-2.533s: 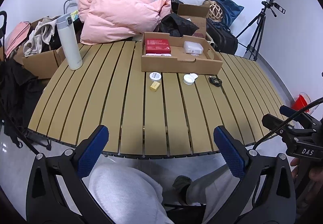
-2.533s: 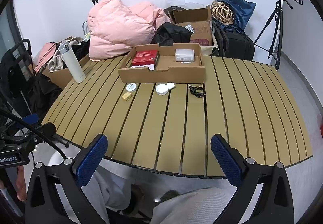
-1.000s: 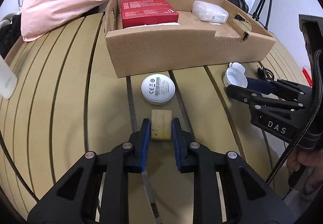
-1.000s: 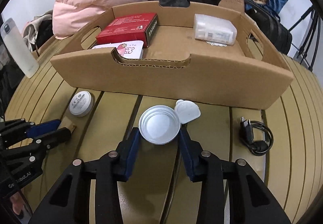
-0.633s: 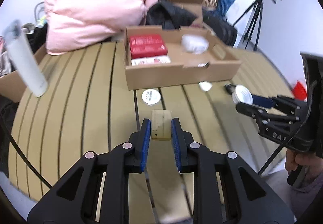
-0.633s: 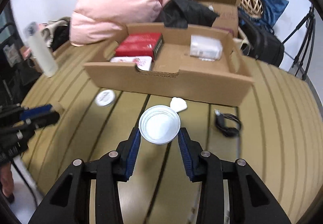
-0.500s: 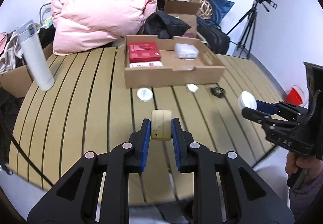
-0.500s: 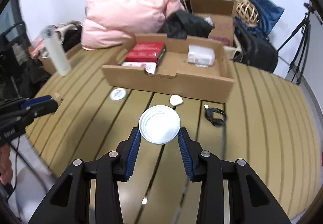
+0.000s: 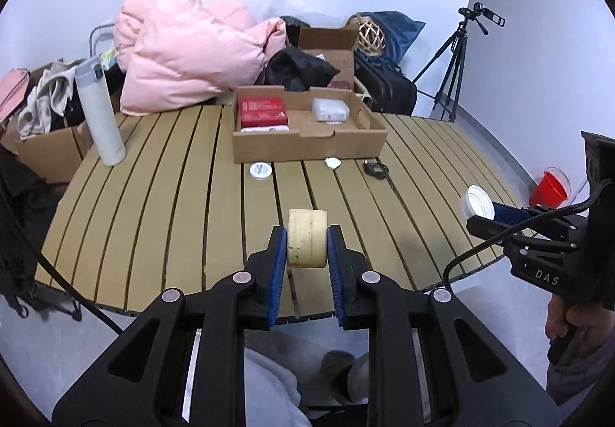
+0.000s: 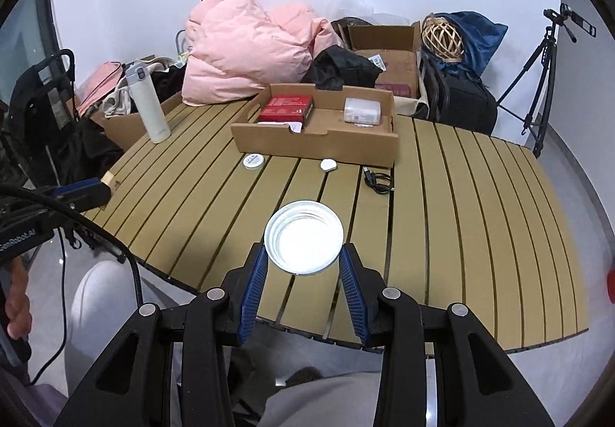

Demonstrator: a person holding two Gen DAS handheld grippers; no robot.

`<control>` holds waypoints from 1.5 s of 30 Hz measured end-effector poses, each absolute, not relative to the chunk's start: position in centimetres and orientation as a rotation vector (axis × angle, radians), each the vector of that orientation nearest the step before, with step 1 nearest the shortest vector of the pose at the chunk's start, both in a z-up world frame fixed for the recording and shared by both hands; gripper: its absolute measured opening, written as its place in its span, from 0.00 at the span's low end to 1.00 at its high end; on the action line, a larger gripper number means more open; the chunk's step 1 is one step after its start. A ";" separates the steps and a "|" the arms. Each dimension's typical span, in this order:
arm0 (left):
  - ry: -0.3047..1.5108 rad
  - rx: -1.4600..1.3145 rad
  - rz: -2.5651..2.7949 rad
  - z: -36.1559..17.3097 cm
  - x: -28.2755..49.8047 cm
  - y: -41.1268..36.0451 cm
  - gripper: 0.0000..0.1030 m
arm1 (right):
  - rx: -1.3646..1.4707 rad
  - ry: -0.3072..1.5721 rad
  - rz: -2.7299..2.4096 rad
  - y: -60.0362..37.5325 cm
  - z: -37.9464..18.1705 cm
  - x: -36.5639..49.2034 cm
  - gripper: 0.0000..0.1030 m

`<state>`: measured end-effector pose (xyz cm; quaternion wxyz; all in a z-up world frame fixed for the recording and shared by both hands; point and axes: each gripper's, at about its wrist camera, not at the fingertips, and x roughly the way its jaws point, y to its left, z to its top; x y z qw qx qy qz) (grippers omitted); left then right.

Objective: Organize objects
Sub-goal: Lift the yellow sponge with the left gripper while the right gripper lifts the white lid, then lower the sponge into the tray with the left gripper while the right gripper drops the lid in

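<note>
Beige block (image 9: pixel 307 238) clamped in left gripper (image 9: pixel 307 248), white lid (image 10: pixel 303 236) in right gripper (image 10: pixel 303 265).

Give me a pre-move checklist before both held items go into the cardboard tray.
1. Left gripper shut on the pale yellow block: ok.
2. Right gripper shut on the round white lid: ok.
3. Both items lifted off the slatted wooden table: ok.
4. Free floor space in the shallow cardboard tray, between the red box and the clear plastic case: ok.
5. Grip firmness on the lid: cannot tell.
6. Coiled black cable clear of the tray front: ok.
</note>
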<state>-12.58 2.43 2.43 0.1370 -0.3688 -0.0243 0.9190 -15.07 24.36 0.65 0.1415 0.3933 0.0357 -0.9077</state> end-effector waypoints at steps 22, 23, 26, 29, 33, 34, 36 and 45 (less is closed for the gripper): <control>-0.084 -1.003 2.605 2.8 -28.7 5.7 0.17 | 1.118 0.072 -2.617 25.4 1.2 -27.6 0.41; -0.089 -1.014 2.590 2.6 -30.8 6.0 0.17 | 1.117 0.070 -2.616 25.5 1.3 -29.2 0.41; -0.109 -1.061 2.565 1.8 -35.9 6.9 0.17 | 1.125 0.064 -2.611 25.4 1.1 -34.2 0.41; -0.116 -1.105 2.540 0.8 -40.9 8.1 0.17 | 1.156 0.078 -2.601 25.0 0.1 -39.1 0.41; -0.131 -1.236 2.453 -2.1 -47.9 10.2 0.17 | 1.242 0.099 -2.577 24.4 -2.2 -45.9 0.41; -0.123 -1.275 2.434 -3.1 -49.5 10.6 0.17 | 1.275 0.086 -2.560 24.3 -3.0 -47.6 0.41; -0.122 -1.354 2.406 -5.2 -52.7 11.4 0.17 | 1.341 0.043 -2.508 24.3 -4.7 -50.5 0.41; -0.126 -1.523 2.379 -11.7 -59.8 12.1 0.20 | 1.611 -0.011 -2.462 25.4 -11.2 -58.4 0.41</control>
